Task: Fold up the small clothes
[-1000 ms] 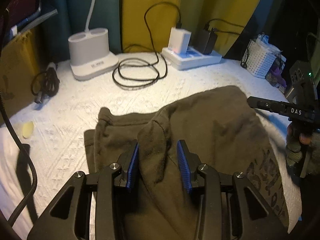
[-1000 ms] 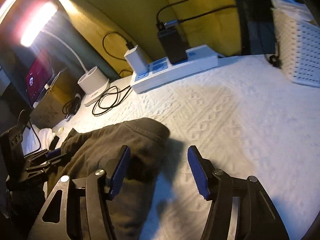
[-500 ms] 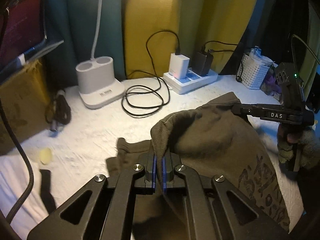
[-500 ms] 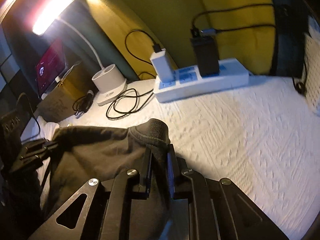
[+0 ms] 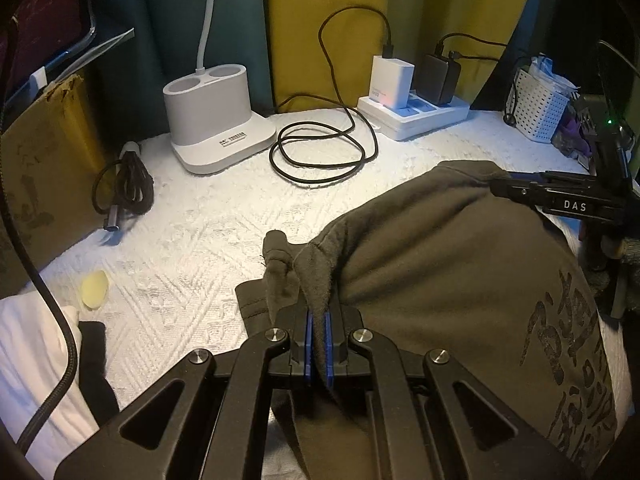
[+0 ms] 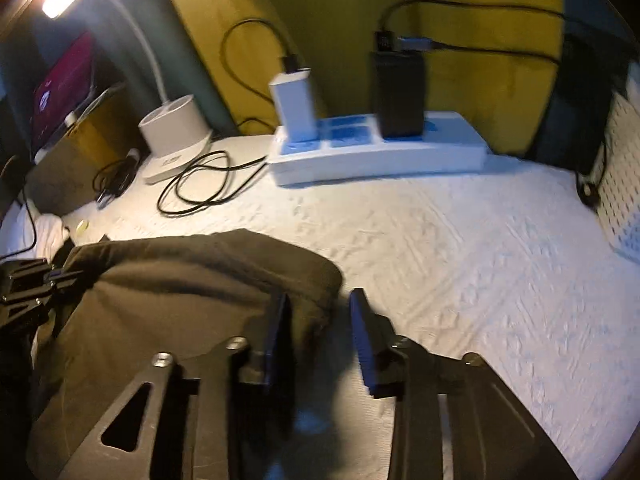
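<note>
Supporting surface: a white textured bedcover, embossed with a zigzag pattern. Resting directly on it, in the left wrist view:

- White lamp base, 11 o'clock.
- Coiled black cable, 12 o'clock, just beside the lamp base.
- White power strip, 1 o'clock, carrying a white and a black adapter.
- White perforated basket, 2 o'clock.
- Bundled black cord, 10 o'clock.
- Small pale yellow object, 9 o'clock; identity undetermined.
- Olive-brown garment, 3 to 5 o'clock, lying partly on the cover.
</note>
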`<state>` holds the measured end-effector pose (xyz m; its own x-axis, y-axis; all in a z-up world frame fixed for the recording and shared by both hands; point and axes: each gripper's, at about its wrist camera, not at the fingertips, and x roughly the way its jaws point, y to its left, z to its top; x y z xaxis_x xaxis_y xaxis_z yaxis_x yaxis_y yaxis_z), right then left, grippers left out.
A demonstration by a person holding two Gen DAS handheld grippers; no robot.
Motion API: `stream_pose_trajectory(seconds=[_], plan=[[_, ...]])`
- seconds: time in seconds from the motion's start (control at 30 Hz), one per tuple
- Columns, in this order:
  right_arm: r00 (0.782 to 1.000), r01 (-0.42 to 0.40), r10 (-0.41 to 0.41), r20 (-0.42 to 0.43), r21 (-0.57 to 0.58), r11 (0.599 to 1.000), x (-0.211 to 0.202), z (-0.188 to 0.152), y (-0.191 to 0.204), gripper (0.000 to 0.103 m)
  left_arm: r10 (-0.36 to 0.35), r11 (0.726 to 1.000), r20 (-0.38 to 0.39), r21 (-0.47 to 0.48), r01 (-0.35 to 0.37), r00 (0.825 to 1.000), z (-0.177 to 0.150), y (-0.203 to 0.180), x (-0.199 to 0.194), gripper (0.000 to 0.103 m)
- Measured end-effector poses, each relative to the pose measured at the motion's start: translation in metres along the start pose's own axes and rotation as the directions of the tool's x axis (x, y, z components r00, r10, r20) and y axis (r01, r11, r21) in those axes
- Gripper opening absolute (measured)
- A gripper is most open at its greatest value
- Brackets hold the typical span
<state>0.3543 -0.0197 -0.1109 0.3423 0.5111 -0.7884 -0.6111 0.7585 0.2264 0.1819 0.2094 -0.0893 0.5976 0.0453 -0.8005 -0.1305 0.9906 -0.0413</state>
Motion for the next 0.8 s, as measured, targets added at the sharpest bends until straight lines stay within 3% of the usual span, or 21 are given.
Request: stream_pose_trajectory(seconds=[0.07,0.2,0.43,0.63,0.8], plan=[[1.0,0.023,-0.023,0.001,-0.009,1.0,-0.003,-0.001,-0.001,0.039,0.003,1.0,0.003,-0.009,-0.003,1.0,0.0,0.001,-0.003,0.005],[0.998,0.069,-0.069,0.005,0.002,0.998,-0.011,-0.006,-0.004,0.049,0.008,0.999,0.018,-0.05,-0.007,1.0,0.0,0.009,-0.009,0.01],[0.995,0.084,-0.086,0.041,0.043,0.996,-0.036,-0.011,-0.008,0.05,0.028,0.998,0.051,-0.056,-0.026,0.998,-0.003,0.005,-0.027,0.01],[0.998,-0.03,0.03,0.064,0.005,1.0,-0.042,-0.004,0.002,0.05,0.0,0.996,0.046,-0.094,0.004,0.999,-0.005,0.009,-0.03,0.016],[0.999,-0.026,0.027,0.021,-0.017,1.0,-0.014,0.004,0.009,0.048,-0.029,0.998,0.011,-0.059,0.03,1.0,-0.007,-0.003,-0.016,0.017]])
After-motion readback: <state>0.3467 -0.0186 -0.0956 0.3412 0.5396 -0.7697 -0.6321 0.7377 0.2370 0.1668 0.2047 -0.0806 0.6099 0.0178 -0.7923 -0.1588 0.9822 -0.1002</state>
